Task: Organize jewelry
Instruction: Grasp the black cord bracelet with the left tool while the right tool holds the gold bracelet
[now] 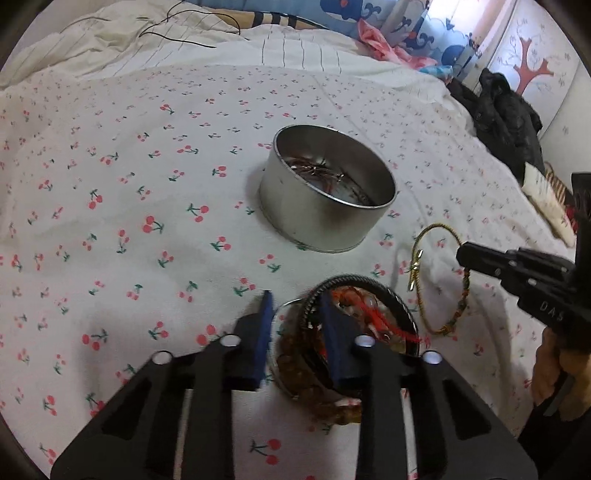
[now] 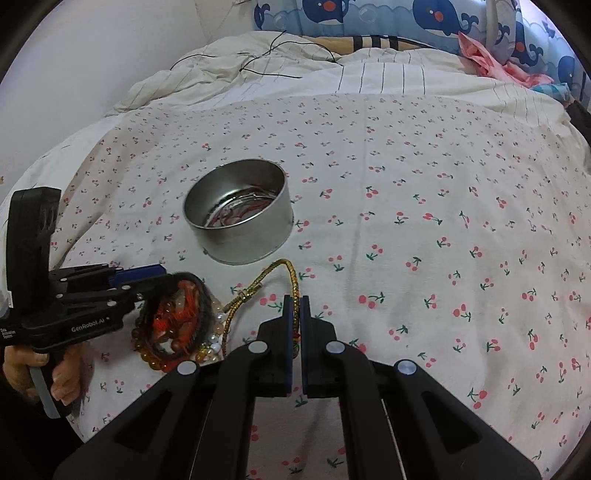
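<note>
A pile of bracelets lies on the cherry-print sheet: a black coiled bracelet (image 1: 362, 280) (image 2: 205, 295), red thread (image 1: 373, 317), amber beads (image 1: 291, 358) (image 2: 147, 354) and pearls (image 2: 214, 343). My left gripper (image 1: 295, 299) (image 2: 166, 280) straddles the black bracelet's left rim, one blue pad inside the ring and one outside, shut on it. My right gripper (image 2: 297, 299) (image 1: 461, 254) is shut on a gold braided cord bracelet (image 2: 291, 273) (image 1: 416, 251), which loops out ahead of the pads. Beyond both stands a round metal tin (image 1: 325, 221) (image 2: 251, 240) with thin wiry jewelry in its bottom.
A striped cream quilt (image 2: 258, 85) with a black cable (image 2: 266, 70) is bunched at the far side, with whale-print bedding (image 2: 369, 14) behind. A black garment (image 1: 506, 118) lies at the bed's right edge. A hand (image 2: 22, 365) holds the left gripper's handle.
</note>
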Tool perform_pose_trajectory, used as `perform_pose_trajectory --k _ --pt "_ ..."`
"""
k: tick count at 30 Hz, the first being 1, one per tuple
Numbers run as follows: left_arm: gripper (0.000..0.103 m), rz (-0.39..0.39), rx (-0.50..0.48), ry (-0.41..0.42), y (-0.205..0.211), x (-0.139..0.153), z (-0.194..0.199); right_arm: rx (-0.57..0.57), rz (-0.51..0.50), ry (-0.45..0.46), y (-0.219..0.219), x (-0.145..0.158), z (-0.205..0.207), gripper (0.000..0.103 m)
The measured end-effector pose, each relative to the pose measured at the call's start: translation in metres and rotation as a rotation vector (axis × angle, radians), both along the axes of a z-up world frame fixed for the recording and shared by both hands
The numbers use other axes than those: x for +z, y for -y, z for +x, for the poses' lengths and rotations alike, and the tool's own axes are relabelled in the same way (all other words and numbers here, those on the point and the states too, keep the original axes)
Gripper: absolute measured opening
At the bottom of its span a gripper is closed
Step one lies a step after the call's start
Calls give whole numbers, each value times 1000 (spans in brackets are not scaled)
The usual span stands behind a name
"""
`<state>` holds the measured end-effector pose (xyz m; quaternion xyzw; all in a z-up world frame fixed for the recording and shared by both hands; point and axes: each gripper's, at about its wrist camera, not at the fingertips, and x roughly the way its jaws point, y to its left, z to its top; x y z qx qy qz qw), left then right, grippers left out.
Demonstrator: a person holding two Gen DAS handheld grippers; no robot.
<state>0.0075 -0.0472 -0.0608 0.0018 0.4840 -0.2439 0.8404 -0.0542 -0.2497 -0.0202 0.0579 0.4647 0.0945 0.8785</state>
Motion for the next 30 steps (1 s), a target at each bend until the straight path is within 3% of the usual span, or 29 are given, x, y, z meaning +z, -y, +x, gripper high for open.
perform_pose_trajectory --k 2,5,7,9,10,13,16,21,24,30 --pt "13 13 -1 4 -1 1 0 0 3 -5 1 -2 2 4" --pt "13 2 -32 -10 -4 4 -3 5 1 -8 0 -3 2 4" --pt "21 -6 -39 -8 -5 6 -4 4 0 -11 0 -4 2 4" --pt "50 -27 -39 -14 -9 8 -5 0 3 -14 1 -4 2 4" --pt "54 -44 -24 -12 -11 11 -5 -1 4 -14 1 -5 2 4" --pt "55 -120 10 -50 -20 10 3 -1 5 -17 1 -5 2 4" --pt "55 -141 18 -80 -18 3 10 0 5 -23 1 -7 2 4" --pt "13 -134 22 -111 -10 -6 22 1 4 -31 2 -10 4 4" --pt "8 -124 11 -109 -7 -5 24 5 2 -36 1 -12 5 4" --pt "7 -224 14 -126 -21 10 28 4 5 -35 0 -12 5 4"
